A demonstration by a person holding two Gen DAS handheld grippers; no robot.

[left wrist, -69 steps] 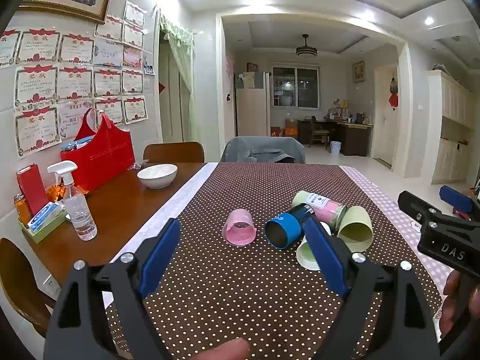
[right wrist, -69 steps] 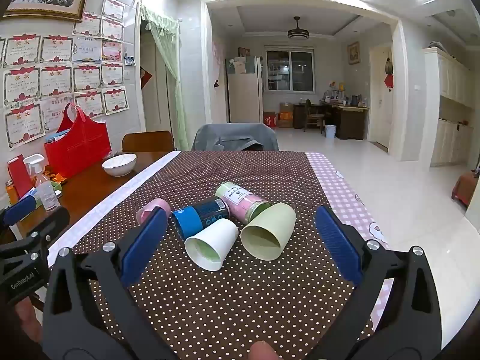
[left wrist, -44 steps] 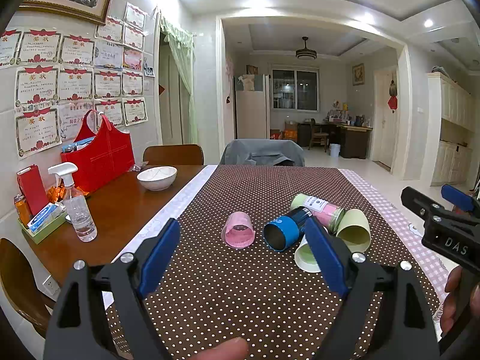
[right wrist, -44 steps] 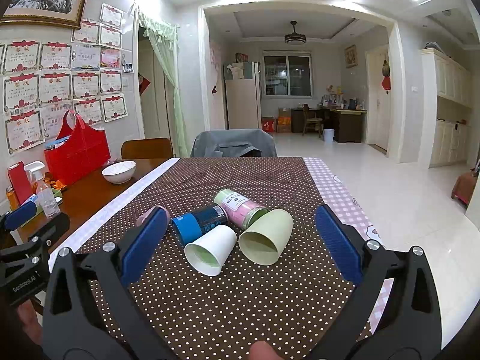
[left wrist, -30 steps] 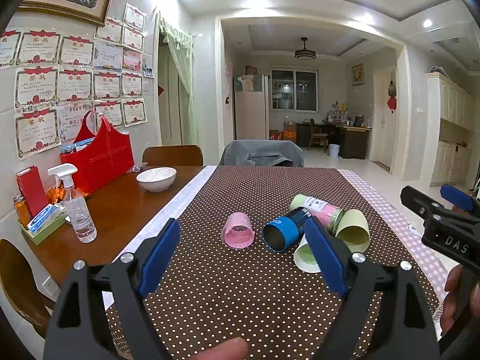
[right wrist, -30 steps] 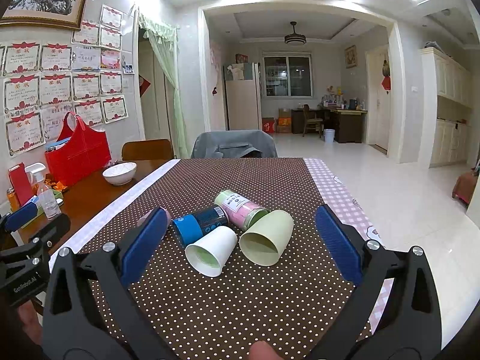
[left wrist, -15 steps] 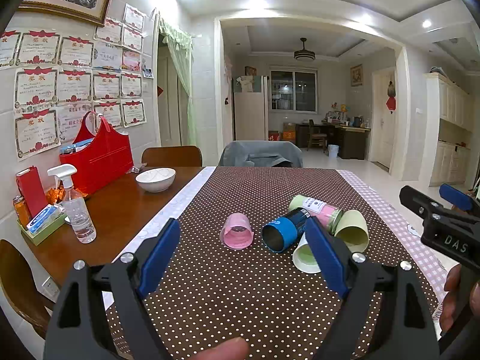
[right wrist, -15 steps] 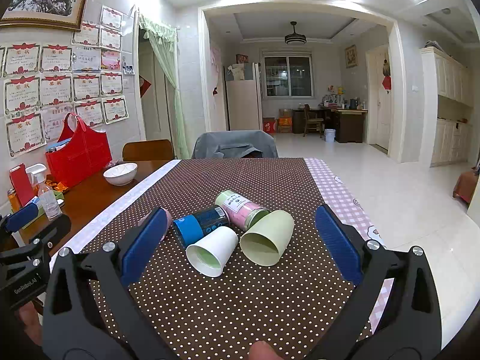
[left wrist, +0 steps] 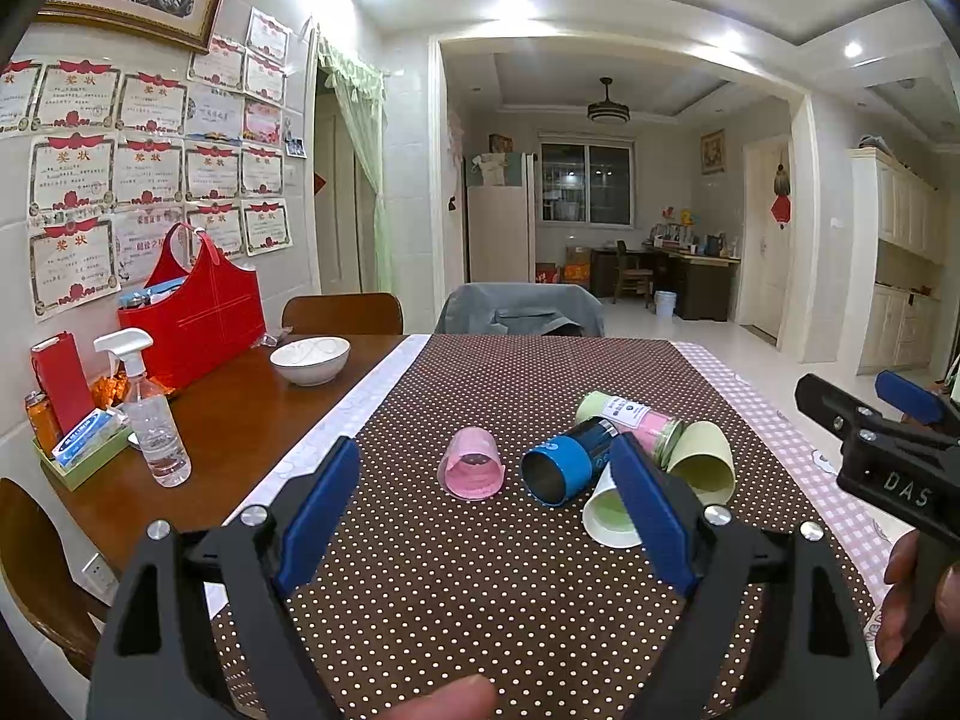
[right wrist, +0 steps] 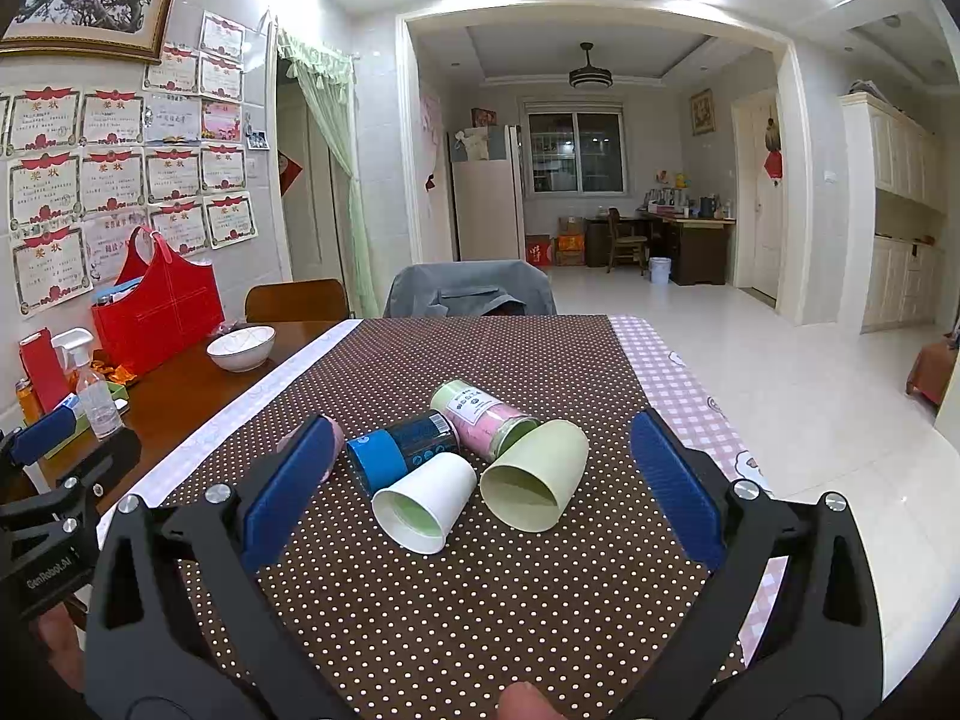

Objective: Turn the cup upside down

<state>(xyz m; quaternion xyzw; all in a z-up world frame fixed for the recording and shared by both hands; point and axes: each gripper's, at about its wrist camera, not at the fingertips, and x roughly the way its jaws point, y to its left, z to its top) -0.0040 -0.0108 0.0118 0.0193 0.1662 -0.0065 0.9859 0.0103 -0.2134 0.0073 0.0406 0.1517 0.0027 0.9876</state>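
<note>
Bare cloth (right wrist: 480,600) lies before the tipped cups (right wrist: 426,510); my left gripper (left wrist: 486,510) and right gripper (right wrist: 480,480) hover wide open, empty.

Five cups lie on their sides on the tablecloth (right wrist: 480,588). Left to right: small cup (left wrist: 472,463), can-shaped cup (left wrist: 567,460), paper cup (right wrist: 426,501), wide cup (right wrist: 536,475). A labelled cup (right wrist: 480,414) lies behind these, touching the wide cup. Far left: bowl (left wrist: 310,359), spray bottle (left wrist: 153,417), bag (left wrist: 195,315).
</note>
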